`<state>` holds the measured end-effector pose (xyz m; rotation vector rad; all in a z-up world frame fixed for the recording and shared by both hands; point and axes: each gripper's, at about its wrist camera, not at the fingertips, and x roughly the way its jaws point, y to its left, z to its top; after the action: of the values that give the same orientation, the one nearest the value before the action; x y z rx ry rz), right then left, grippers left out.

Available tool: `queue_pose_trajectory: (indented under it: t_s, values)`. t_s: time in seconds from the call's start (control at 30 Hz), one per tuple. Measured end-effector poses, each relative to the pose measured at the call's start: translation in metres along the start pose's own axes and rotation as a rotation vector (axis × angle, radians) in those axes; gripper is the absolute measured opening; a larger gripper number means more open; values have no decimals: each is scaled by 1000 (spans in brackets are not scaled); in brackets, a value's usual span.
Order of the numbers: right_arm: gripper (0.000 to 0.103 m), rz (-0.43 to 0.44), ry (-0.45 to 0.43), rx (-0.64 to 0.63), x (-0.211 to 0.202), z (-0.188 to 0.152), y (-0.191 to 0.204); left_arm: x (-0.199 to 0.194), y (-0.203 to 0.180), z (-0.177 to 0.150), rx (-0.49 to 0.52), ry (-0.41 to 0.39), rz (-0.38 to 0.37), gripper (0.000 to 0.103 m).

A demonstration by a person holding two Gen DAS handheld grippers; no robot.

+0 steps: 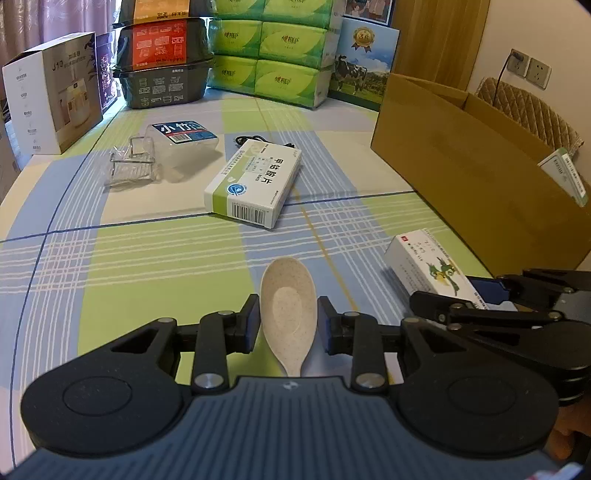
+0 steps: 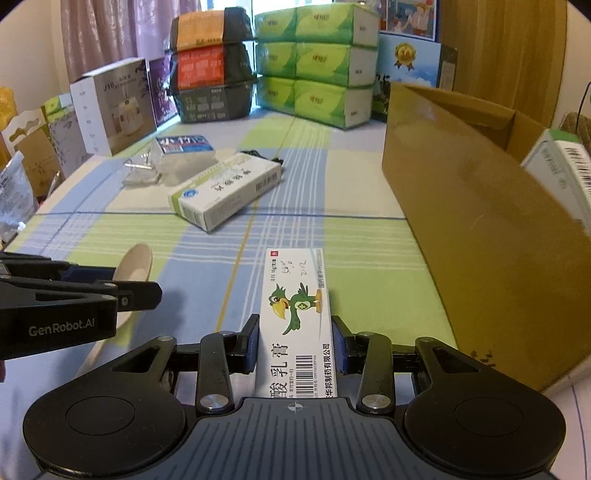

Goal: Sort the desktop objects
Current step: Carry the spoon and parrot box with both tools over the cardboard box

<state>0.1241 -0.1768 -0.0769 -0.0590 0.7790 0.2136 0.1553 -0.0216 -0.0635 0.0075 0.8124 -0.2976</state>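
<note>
Gripping spoon [image 1: 288,310] and ointment box [image 2: 297,325]

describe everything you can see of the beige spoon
The spoon looks like speckled beige plastic, with a wide, shallow oval bowl narrowing to a handle that disappears under the left gripper body. It lies bowl up, pointing away from the camera, over the checked tablecloth. The jaws flank the bowl closely; actual contact isn't clear. The right wrist view shows its tip past that gripper.

A table under a checked green, blue and cream cloth [image 1: 147,266]. Far left hang pinkish curtains [image 2: 110,33]; far right, a cream wall with sockets [image 1: 528,66].
</note>
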Motion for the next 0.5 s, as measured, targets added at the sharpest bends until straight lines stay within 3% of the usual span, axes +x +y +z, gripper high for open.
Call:
queue_pose_trajectory:
  t_s: [0.5]
  values:
    - [36,21,-61,33,-87,1,-20,-58,-43,-15,-144,-25,-16,27]
